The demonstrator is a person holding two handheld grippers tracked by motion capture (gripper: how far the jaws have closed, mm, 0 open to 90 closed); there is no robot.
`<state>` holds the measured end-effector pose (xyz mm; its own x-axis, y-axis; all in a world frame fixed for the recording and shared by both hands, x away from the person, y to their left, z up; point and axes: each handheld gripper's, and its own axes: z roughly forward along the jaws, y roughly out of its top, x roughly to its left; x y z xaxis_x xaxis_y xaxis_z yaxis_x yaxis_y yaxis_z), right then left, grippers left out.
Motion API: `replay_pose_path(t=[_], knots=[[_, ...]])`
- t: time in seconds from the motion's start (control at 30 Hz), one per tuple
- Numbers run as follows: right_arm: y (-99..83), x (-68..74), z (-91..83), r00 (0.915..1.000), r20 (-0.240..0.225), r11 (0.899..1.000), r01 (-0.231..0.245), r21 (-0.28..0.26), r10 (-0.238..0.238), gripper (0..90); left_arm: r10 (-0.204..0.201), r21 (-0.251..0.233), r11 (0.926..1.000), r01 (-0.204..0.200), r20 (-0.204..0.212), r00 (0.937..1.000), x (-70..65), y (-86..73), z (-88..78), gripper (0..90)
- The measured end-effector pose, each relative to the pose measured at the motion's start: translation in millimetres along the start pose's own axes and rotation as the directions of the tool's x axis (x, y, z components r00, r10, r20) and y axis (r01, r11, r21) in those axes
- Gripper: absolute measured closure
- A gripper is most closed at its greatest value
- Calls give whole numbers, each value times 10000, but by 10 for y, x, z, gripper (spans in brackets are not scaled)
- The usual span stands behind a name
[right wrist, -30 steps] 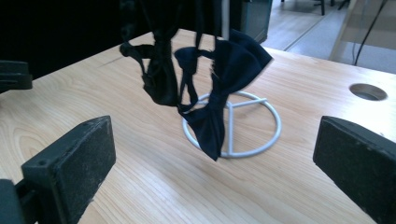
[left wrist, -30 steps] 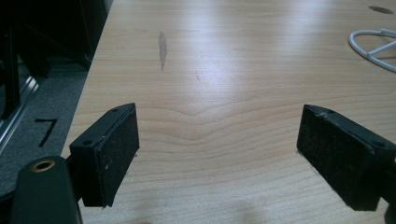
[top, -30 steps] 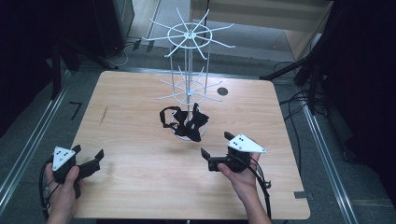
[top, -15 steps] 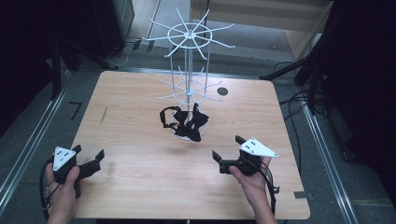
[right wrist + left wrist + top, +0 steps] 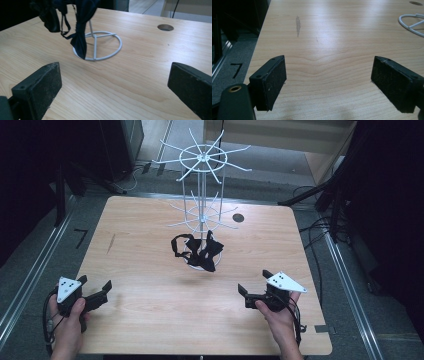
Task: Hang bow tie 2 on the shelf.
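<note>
Looking down on a light wooden table with a white wire rack standing near its far middle. Rising from a ring-shaped base on the wood, a thin central pole carrying two tiers of spokes that fan outward like wheels. Hanging from the lower part of the rack, just above the base ring, a dark garment with thin straps, draped and bunched, partly covering the ring. Seen from the right gripper view, the same garment dangling in front of the pole, its lowest tip close over the base ring; whether touching it, impossible to tell.

Well nearer than the rack and off to its left, by the table's near left corner, the left gripper held in a hand, jaws spread wide apart with bare wood between them. Confirmed in the left gripper view, with nothing held.

Nearer than the rack and off to its right, the right gripper held in the other hand, jaws likewise wide apart and holding nothing, aimed toward the rack. Beyond the rack on the right, a small round hole in the tabletop.
</note>
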<state>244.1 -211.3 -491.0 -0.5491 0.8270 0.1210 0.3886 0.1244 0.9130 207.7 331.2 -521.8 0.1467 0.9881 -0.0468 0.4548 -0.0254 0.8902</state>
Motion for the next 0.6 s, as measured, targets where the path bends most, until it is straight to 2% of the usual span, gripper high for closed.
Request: replay_pose_path(t=[0.6], knots=[[-228, -393, -191, 9936, 1077, 9983, -391, 438, 342, 0, 21, 23, 10000, -21, 2, 10000, 1, 1, -1, 135]])
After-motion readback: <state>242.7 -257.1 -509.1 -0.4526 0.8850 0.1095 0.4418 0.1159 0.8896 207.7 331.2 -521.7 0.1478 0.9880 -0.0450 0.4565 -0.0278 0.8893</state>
